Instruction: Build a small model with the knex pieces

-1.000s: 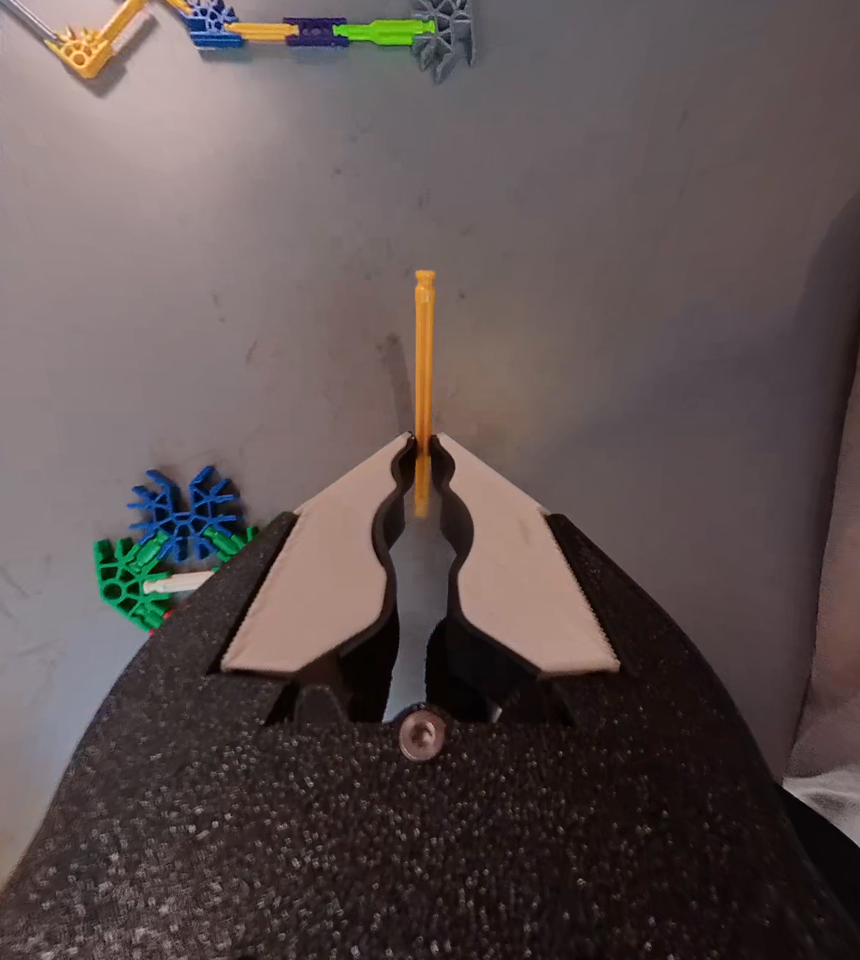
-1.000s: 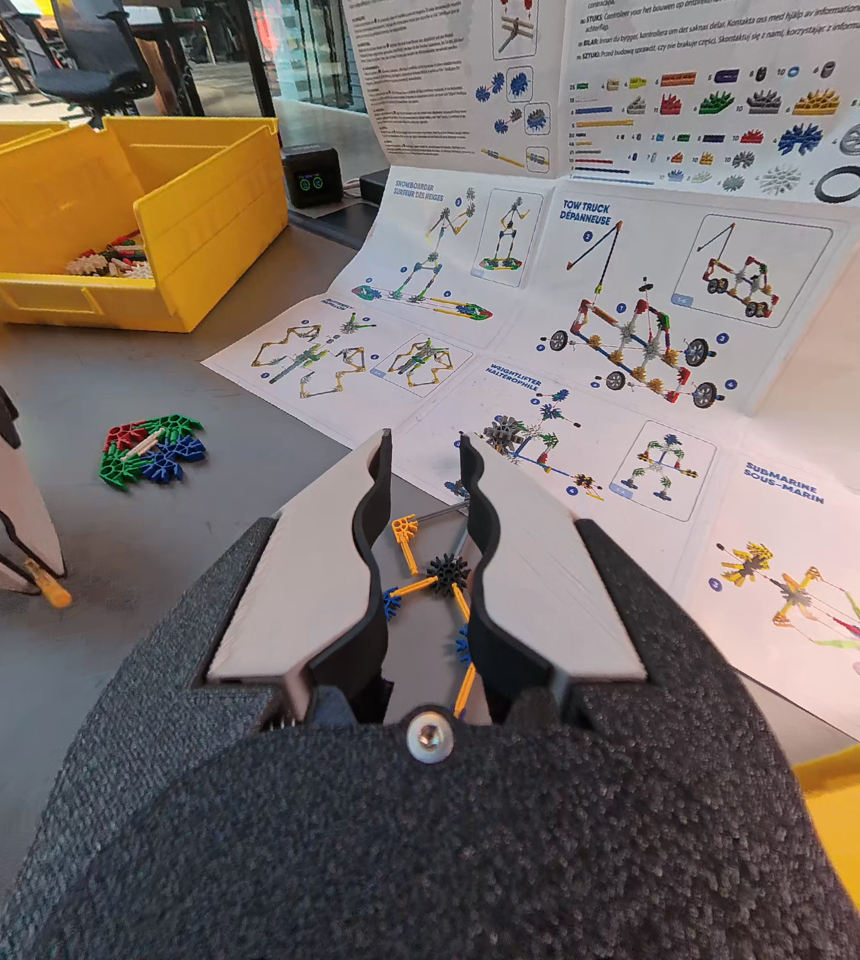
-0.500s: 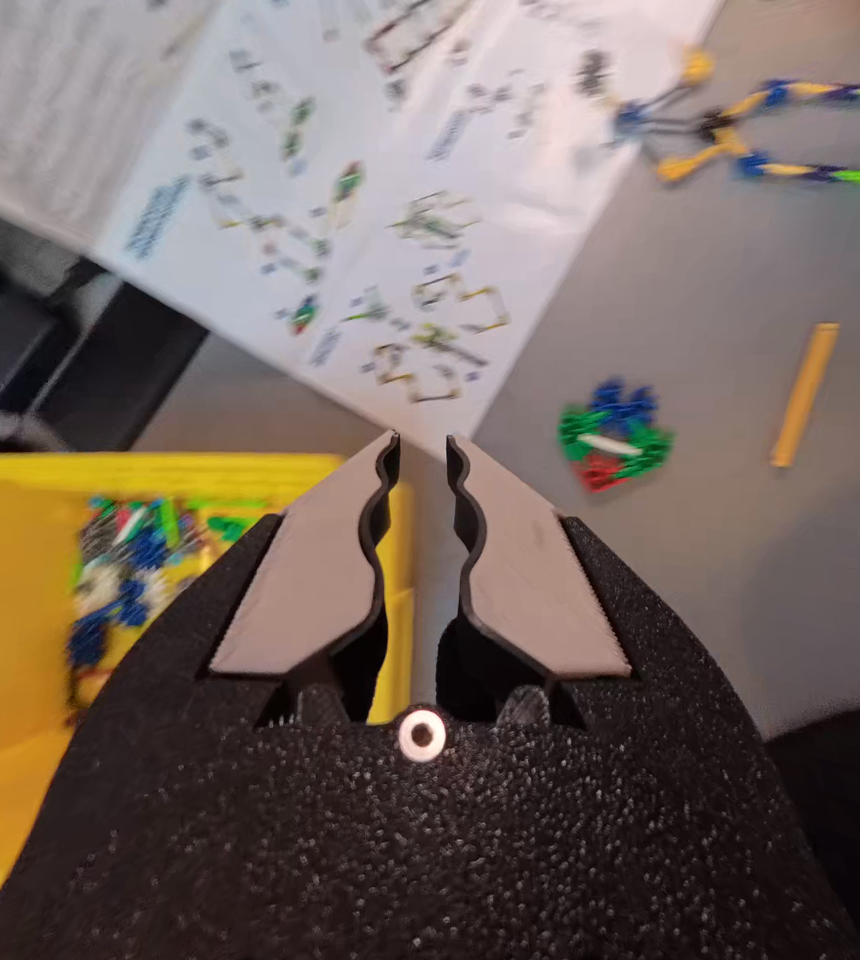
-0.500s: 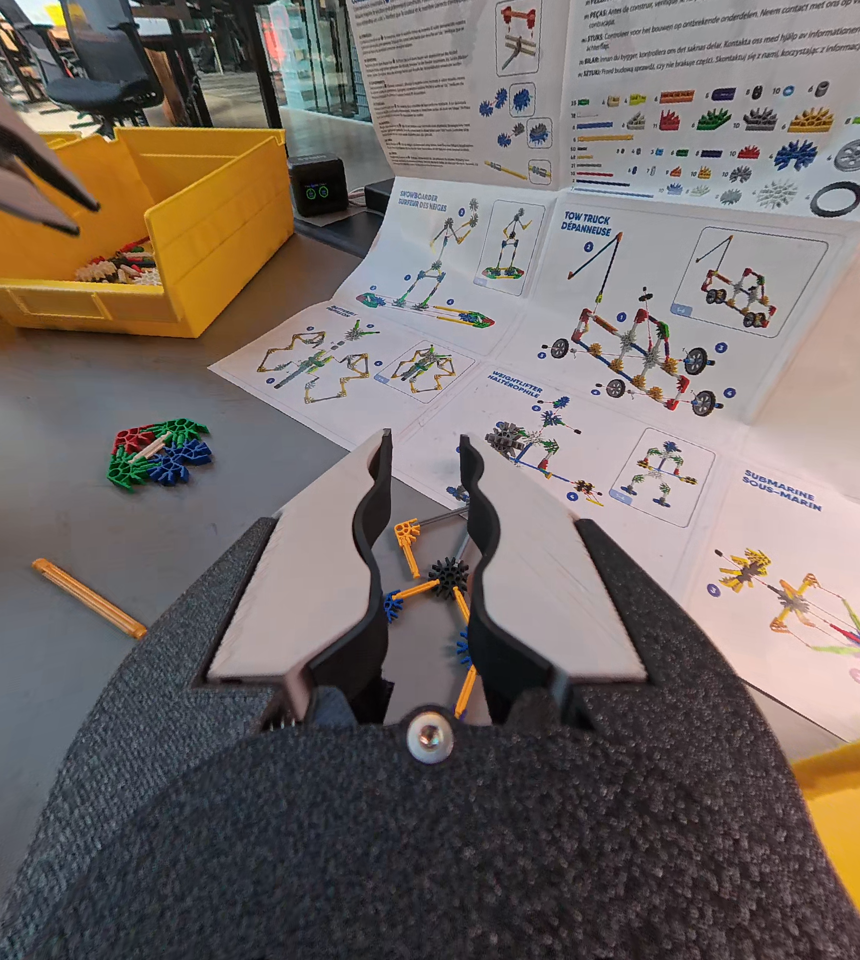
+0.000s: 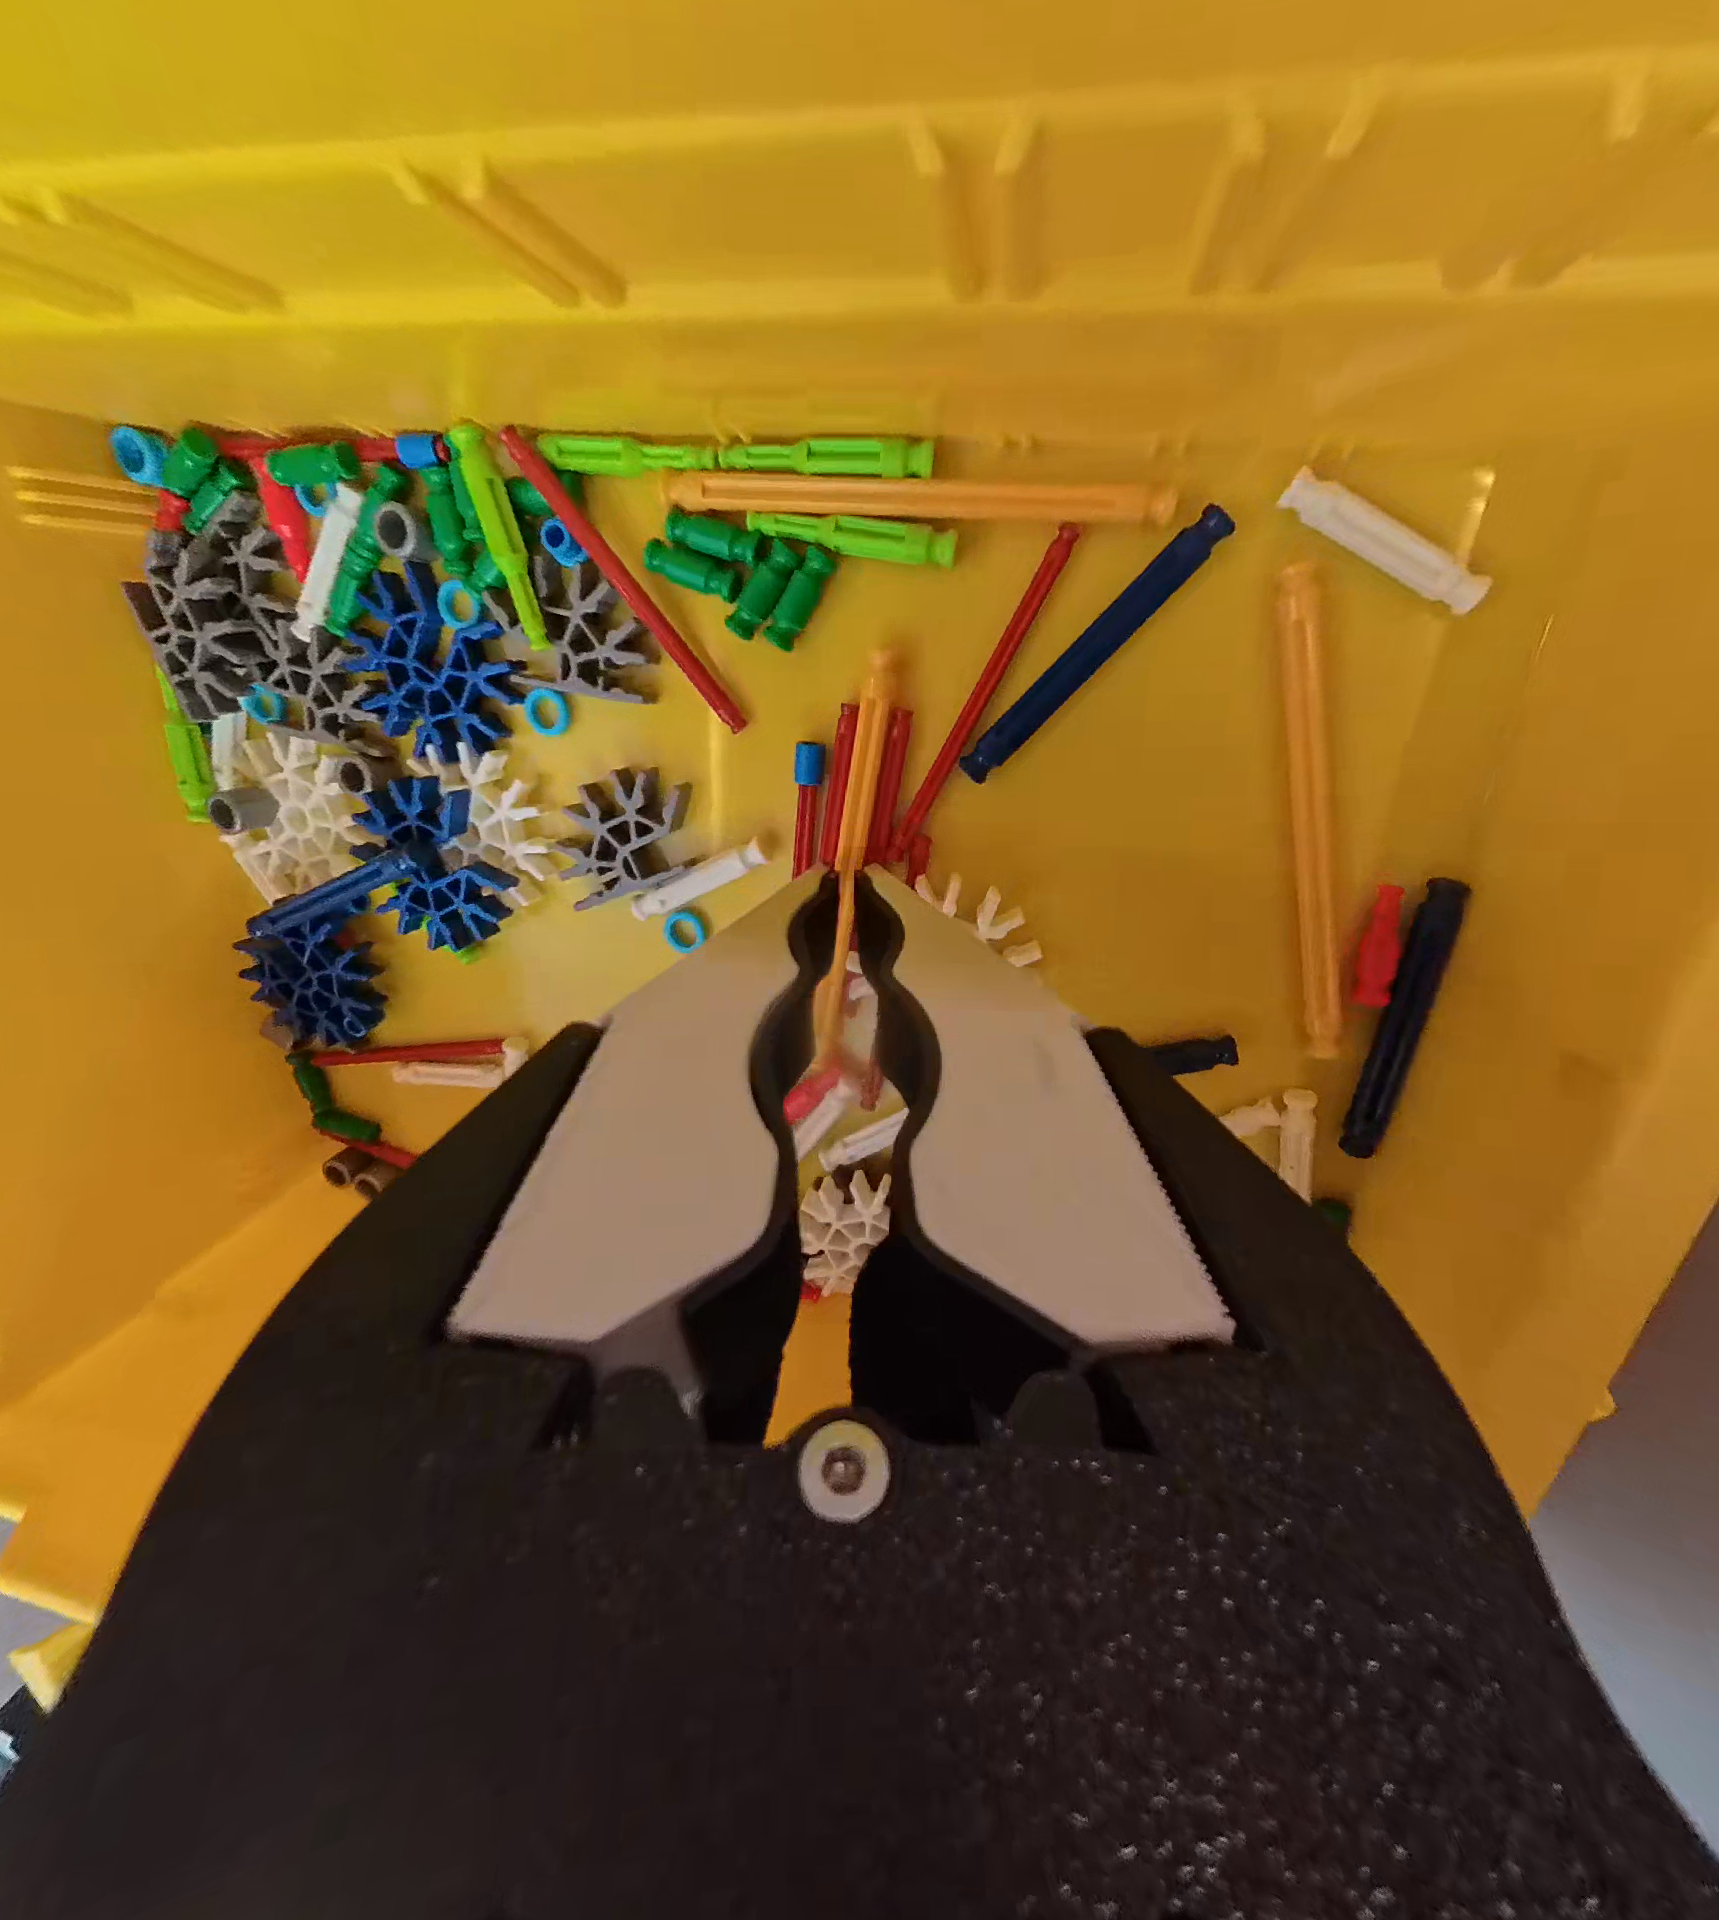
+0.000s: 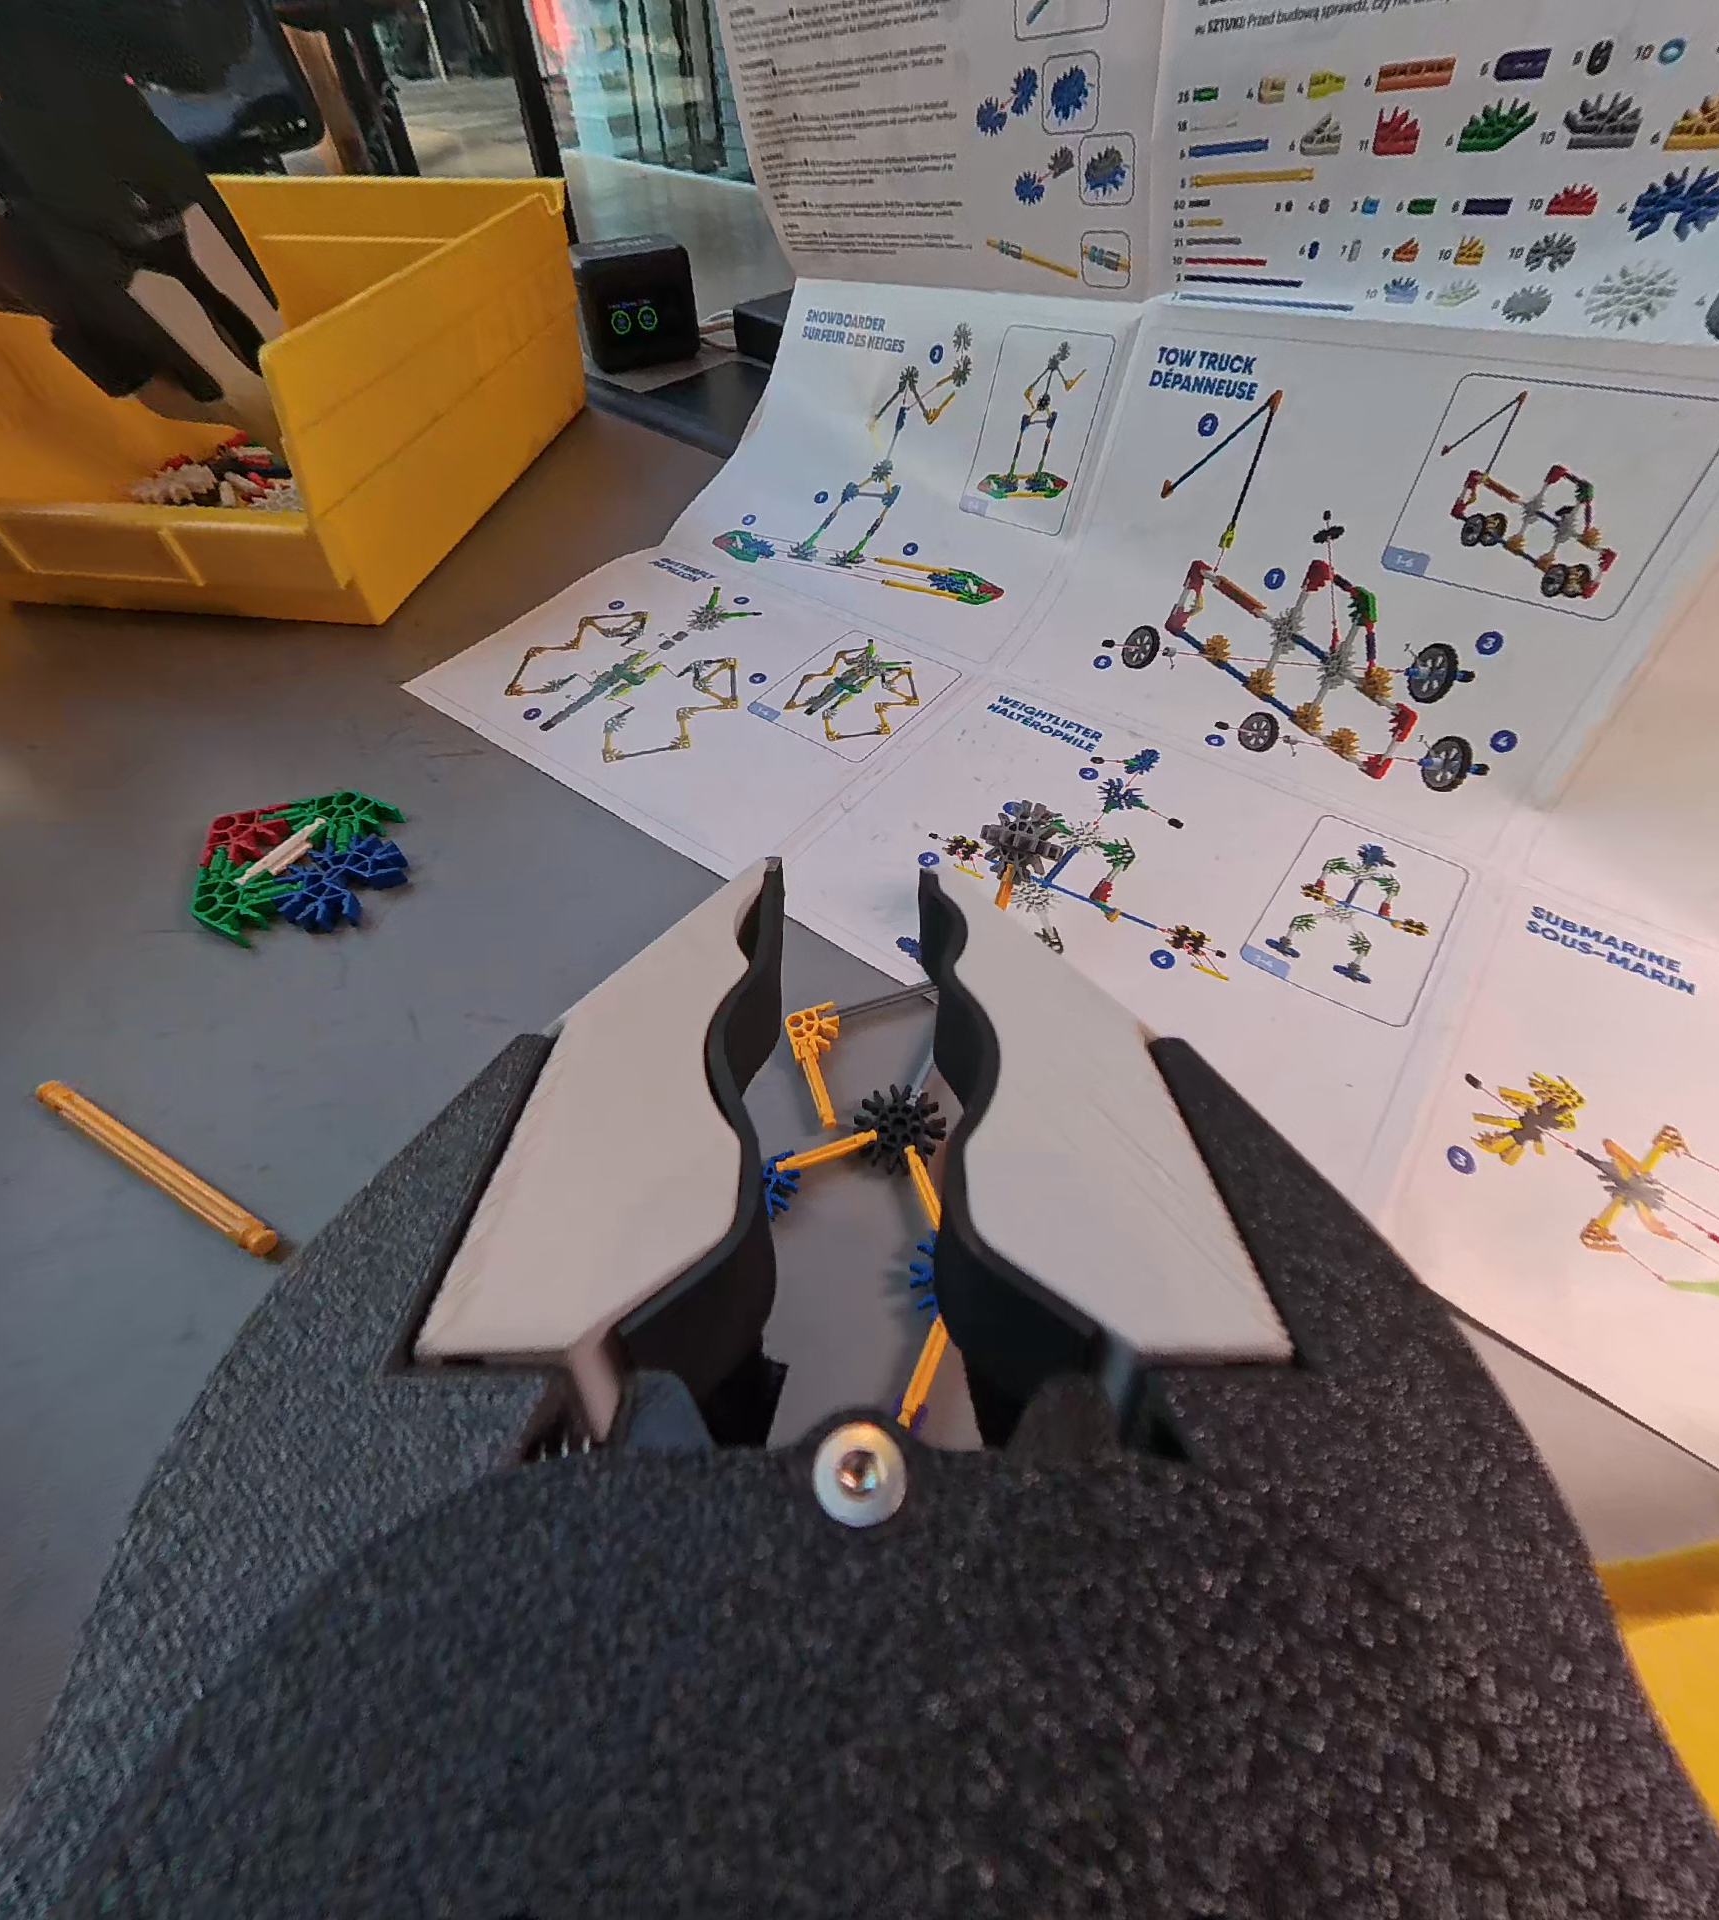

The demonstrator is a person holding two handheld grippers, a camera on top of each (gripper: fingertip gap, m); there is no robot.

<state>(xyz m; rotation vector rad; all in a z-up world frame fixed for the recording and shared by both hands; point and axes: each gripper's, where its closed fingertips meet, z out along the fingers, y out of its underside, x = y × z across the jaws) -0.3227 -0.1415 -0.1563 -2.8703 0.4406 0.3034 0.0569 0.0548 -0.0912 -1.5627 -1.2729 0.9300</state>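
My left gripper (image 5: 844, 881) is down inside a yellow bin (image 5: 834, 260) and is shut on a thin yellow rod (image 5: 874, 727) that sticks out past its tips over several red rods. In the right wrist view it shows dark in the bin (image 6: 107, 260). My right gripper (image 6: 850, 873) is open and empty, hovering just above a small assembly with a black hub (image 6: 899, 1127), yellow rods and blue connectors on the grey table. Another yellow rod (image 6: 154, 1164) lies loose on the table to its left.
The bin floor holds many loose rods and snowflake connectors (image 5: 419, 675). A flat cluster of green, blue and red connectors (image 6: 299, 862) lies on the table. A large instruction sheet (image 6: 1250, 623) covers the right and back. A small black device (image 6: 637, 301) stands behind the bin (image 6: 419, 416). Tip to tip, the grippers are about 45 cm apart.
My left gripper let go of the yellow rod on the table, swung open to the bin, and is now shut on another yellow rod inside it. My right gripper has stayed put, open.
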